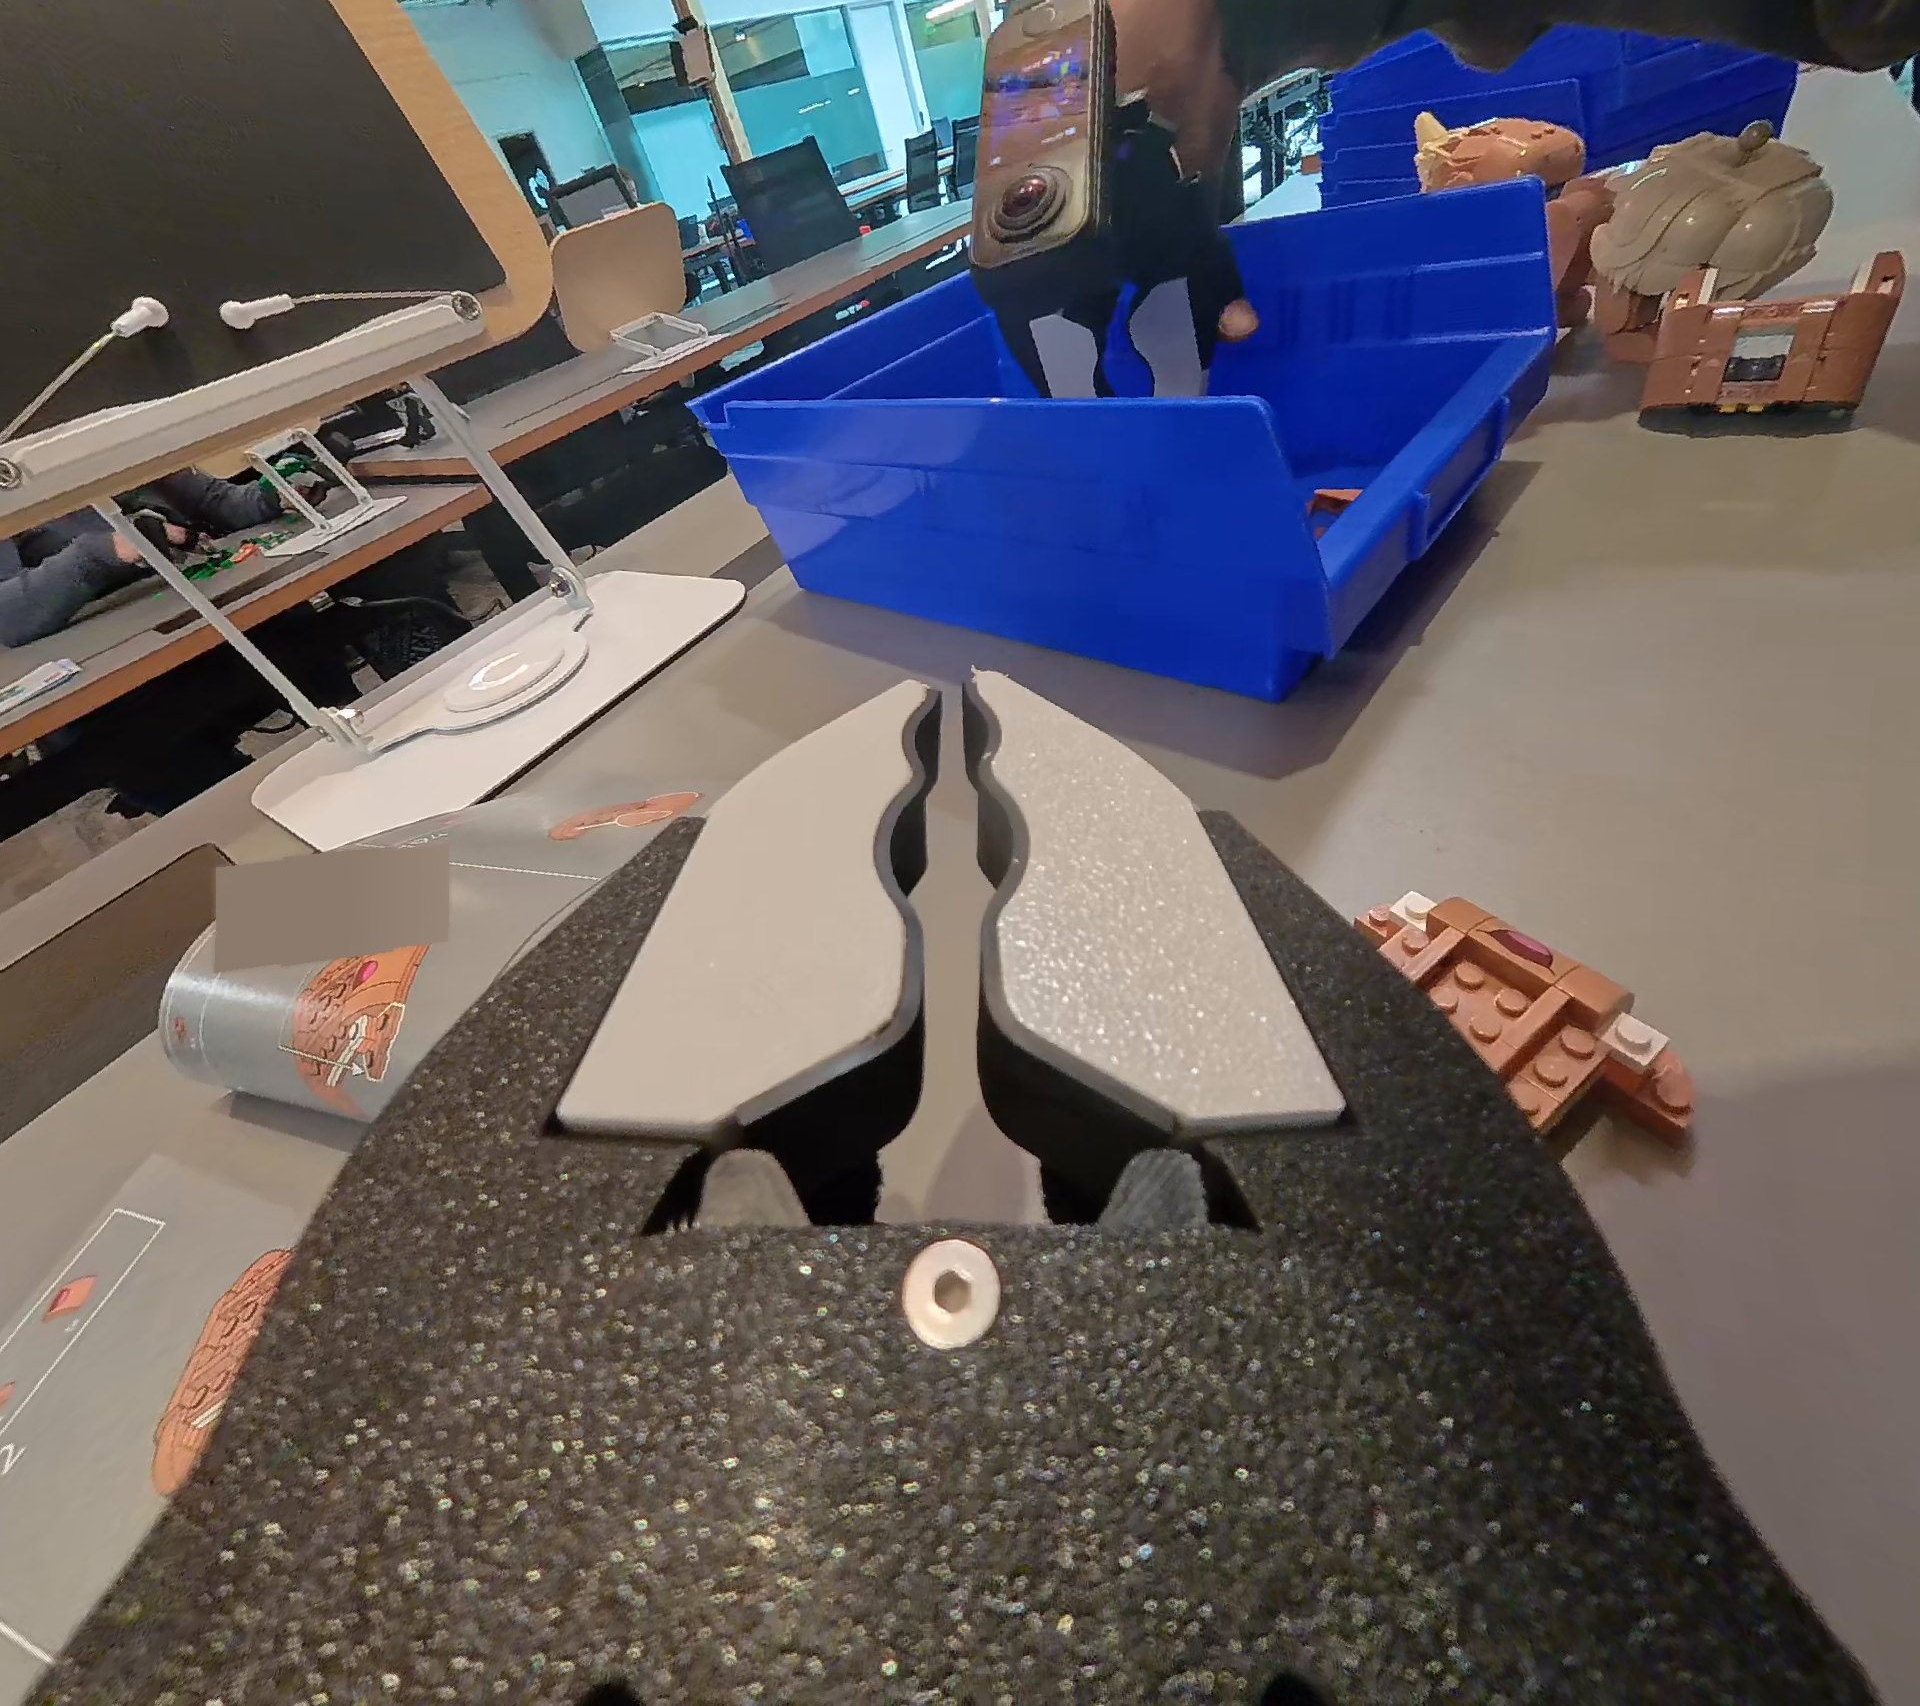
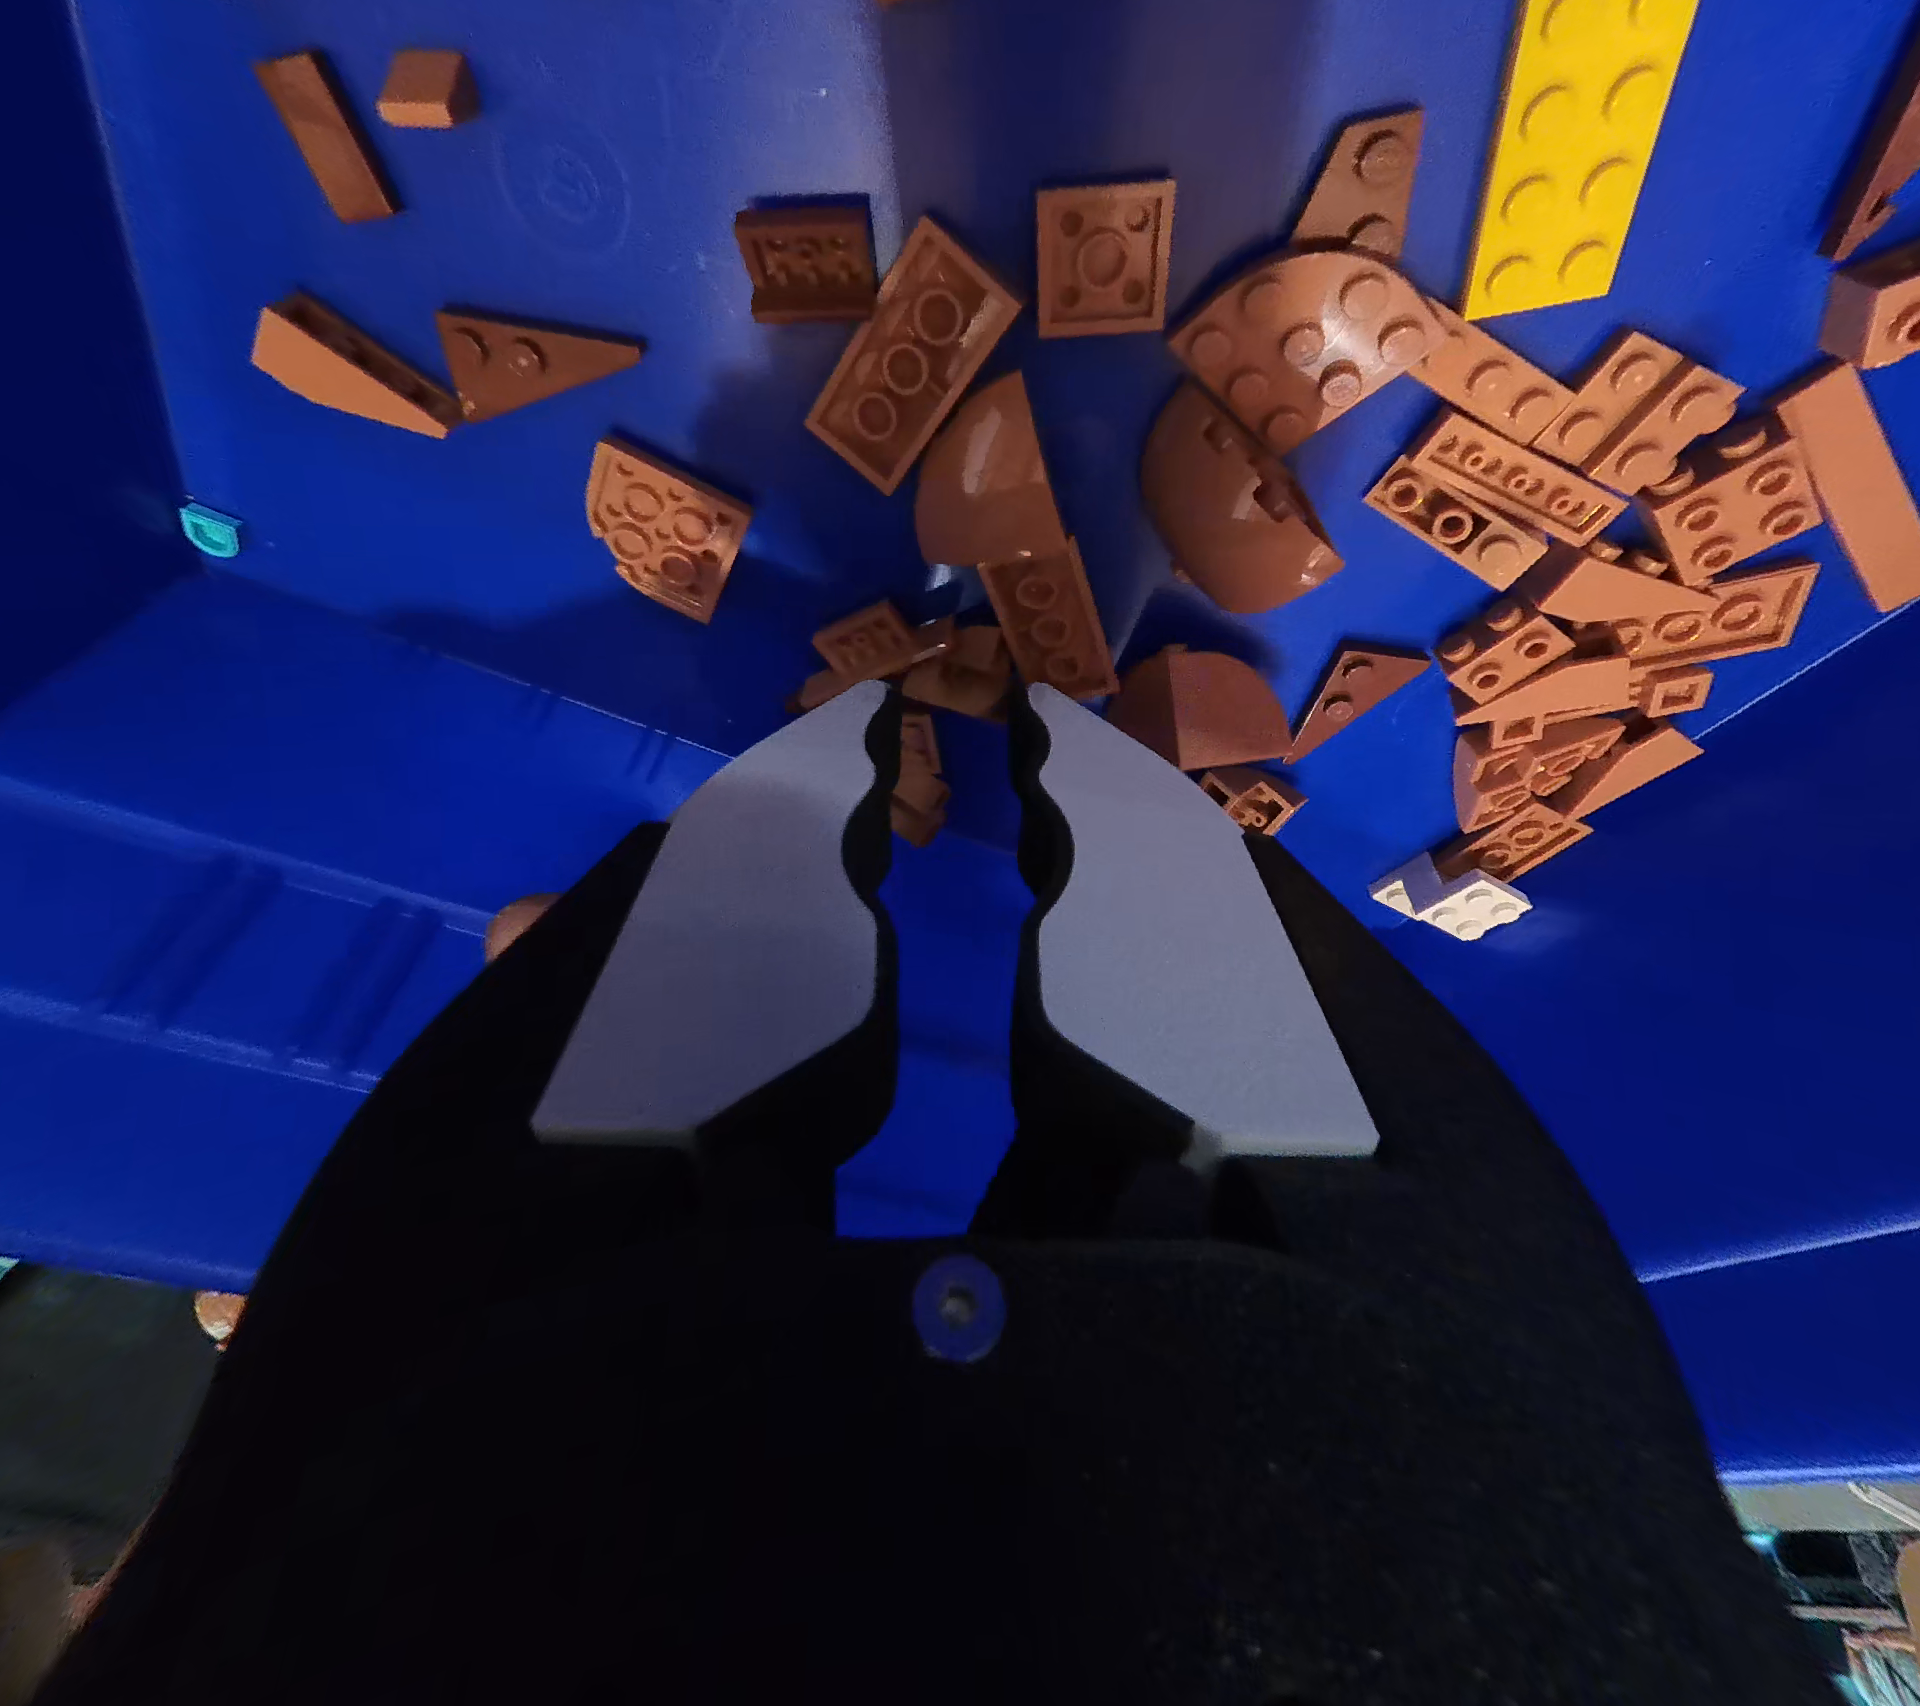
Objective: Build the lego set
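My right gripper [image 2: 956, 695] is down inside the blue bin [image 2: 312, 877]. Its fingers stand a narrow gap apart and close on a small brown piece [image 2: 961, 669] in a cluster of loose brown bricks. Several brown plates, wedges and domes lie around it, among them a round-cornered plate [image 2: 1299, 337] and a yellow plate [image 2: 1590, 118]. My left gripper [image 1: 951, 695] is shut and empty, low over the grey table in front of the bin [image 1: 1039, 555]. A small brown brick assembly [image 1: 1527, 1012] lies on the table just to its right. The right gripper [image 1: 1117, 347] also shows in the left wrist view, reaching into the bin.
An open instruction booklet [image 1: 291, 1033] lies at the left under my left gripper. A white tablet stand [image 1: 499, 680] stands at the far left. Brown and tan built models [image 1: 1714, 285] and more blue bins [image 1: 1507, 98] stand at the back right. A white brick [image 2: 1455, 903] lies in the bin. My left tips are about 25 cm from the yellow plate [image 2: 1590, 118], my right tips only 10 cm.
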`<state>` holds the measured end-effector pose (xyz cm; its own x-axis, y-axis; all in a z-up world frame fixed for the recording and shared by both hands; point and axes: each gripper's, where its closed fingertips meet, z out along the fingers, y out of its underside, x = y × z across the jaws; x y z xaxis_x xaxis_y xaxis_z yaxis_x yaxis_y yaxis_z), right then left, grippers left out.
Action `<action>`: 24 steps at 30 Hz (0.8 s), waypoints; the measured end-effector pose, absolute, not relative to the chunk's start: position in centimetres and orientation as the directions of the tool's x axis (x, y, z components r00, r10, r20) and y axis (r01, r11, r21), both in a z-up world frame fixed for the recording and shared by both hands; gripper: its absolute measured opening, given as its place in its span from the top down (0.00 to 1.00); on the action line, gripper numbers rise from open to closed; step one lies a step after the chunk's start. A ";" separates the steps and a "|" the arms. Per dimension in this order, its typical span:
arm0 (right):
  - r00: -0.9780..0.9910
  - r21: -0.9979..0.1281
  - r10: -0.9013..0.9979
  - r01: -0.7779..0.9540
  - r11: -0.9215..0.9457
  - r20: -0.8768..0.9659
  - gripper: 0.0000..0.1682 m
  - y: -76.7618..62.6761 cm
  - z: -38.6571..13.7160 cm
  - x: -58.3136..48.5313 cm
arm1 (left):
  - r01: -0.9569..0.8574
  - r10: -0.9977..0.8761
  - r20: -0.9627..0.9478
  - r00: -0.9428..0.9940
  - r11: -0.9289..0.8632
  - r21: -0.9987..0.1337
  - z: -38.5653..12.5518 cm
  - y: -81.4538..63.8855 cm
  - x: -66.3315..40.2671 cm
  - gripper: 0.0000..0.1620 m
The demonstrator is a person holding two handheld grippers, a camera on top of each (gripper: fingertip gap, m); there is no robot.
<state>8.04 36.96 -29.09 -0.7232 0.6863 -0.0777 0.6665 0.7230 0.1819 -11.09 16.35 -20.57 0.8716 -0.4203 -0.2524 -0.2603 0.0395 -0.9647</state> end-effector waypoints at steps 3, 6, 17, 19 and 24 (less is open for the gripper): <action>-0.703 0.183 0.702 0.680 0.710 -0.112 0.88 36.9 -29.1 8.1 | -0.262 -0.419 -0.254 0.872 0.040 -0.964 -20.6 16.4 -11.1 0.98; -0.660 0.179 0.735 0.713 0.678 -0.155 0.89 36.8 -29.0 8.0 | -0.263 -0.417 -0.255 0.872 0.039 -0.964 -20.6 16.4 -11.1 0.98; -0.650 0.184 0.745 0.722 0.667 -0.148 0.86 37.2 -29.6 7.7 | -0.265 -0.416 -0.257 0.872 0.039 -0.963 -20.6 16.4 -11.1 0.97; -0.662 0.188 0.737 0.713 0.675 -0.134 0.86 37.2 -29.6 7.7 | -0.266 -0.416 -0.258 0.872 0.039 -0.963 -20.6 16.4 -11.1 0.97; -0.674 0.196 0.731 0.706 0.680 -0.108 0.89 37.2 -29.6 7.6 | -0.269 -0.412 -0.260 0.873 0.038 -0.962 -20.6 16.4 -11.2 0.97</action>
<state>7.57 37.16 -29.65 -0.6739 0.7309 -0.1077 0.7064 0.6802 0.1960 -11.18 16.41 -20.64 0.8735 -0.4116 -0.2602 -0.2688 0.0379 -0.9624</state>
